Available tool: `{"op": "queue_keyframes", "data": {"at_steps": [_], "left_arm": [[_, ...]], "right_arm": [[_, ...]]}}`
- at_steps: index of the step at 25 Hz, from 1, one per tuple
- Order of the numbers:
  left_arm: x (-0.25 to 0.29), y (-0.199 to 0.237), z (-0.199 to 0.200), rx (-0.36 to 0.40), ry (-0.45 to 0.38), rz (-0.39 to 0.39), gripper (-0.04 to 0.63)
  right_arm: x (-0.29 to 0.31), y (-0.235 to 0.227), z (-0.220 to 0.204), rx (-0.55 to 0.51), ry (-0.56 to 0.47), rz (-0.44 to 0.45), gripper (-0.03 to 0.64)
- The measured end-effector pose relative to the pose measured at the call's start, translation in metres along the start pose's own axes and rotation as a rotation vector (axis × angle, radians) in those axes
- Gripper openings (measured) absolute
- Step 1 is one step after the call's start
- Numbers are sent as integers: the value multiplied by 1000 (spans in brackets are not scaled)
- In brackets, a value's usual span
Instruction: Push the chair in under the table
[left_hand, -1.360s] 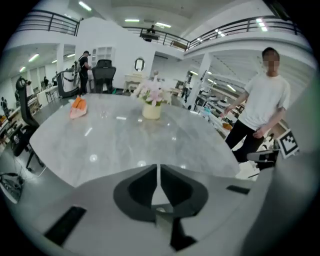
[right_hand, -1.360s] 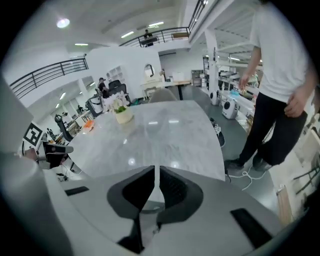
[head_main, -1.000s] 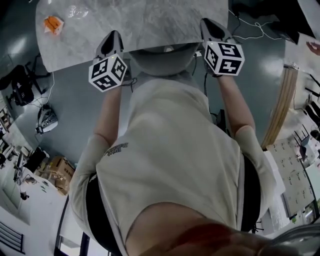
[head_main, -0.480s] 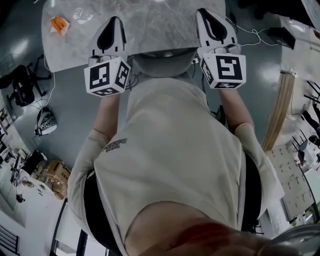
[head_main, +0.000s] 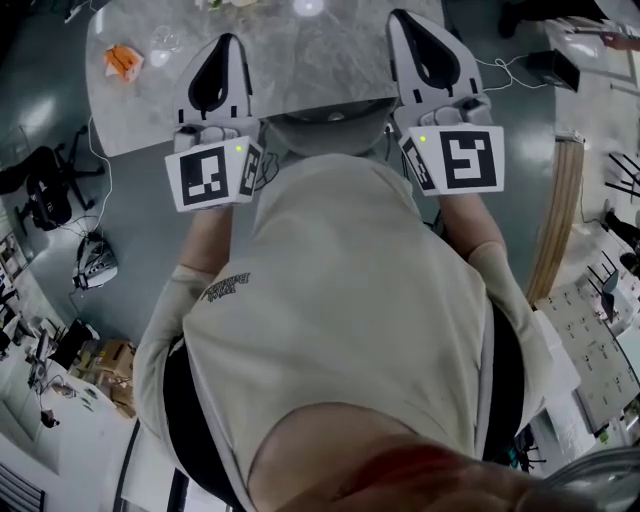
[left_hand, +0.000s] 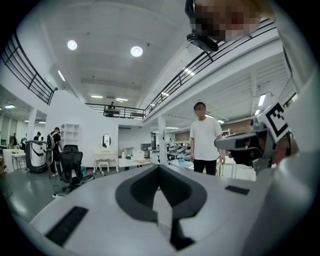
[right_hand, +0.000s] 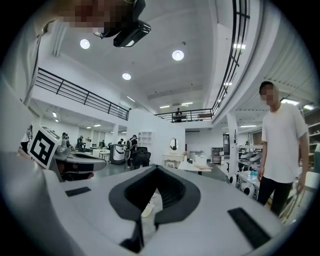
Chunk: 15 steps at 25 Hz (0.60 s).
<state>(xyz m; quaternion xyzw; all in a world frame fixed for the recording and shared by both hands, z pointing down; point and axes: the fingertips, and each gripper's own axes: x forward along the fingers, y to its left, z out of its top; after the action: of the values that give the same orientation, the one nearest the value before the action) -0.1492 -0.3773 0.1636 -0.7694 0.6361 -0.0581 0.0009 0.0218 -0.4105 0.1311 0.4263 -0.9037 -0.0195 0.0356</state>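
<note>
The chair (head_main: 325, 128) sits pushed in at the near edge of the worktop (head_main: 300, 60). Only its rounded grey back shows past the marbled grey slab, and the rest is hidden beneath it. It lies directly in front of the person wearing the camera, whose pale shirt (head_main: 350, 300) fills the middle of the head view.

The left hand-held gripper (head_main: 229, 40) is on one side of the chair back and the right hand-held gripper (head_main: 403, 22) on the other. Both appear over the worktop's near edge, each with its marker cube nearest the person. Neither is on the chair. Their own views look level out across a big hall.

The left hand-held gripper (left_hand: 159, 167) has its jaws pressed together with nothing between them. The right hand-held gripper (right_hand: 157, 167) has just been closing the last little way. Its jaws now meet, also on nothing.

Towards the worktop's far left corner lie an orange packet (head_main: 122, 62) and a clear glassy item (head_main: 165, 40), well apart from the chair.

On the grey floor to the left are a black office chair (head_main: 45, 185) and, further down the picture, some cardboard boxes (head_main: 105, 365). A cable (head_main: 505, 65) trails off to the right.

Out in the hall, a person in a white T-shirt (right_hand: 282, 150) stands facing the grippers.
</note>
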Motion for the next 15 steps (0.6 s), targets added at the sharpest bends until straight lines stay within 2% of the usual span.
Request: {"op": "queue_keyframes", "data": {"at_steps": [7,15], "left_arm": [[-8,8,23,28,-61,-9,11],[-12,13,29,48,-72,-13,11]], "right_arm": [[4,27,17,-42,-10,34,8],[10,38,21,-45,-3,52,8]]}}
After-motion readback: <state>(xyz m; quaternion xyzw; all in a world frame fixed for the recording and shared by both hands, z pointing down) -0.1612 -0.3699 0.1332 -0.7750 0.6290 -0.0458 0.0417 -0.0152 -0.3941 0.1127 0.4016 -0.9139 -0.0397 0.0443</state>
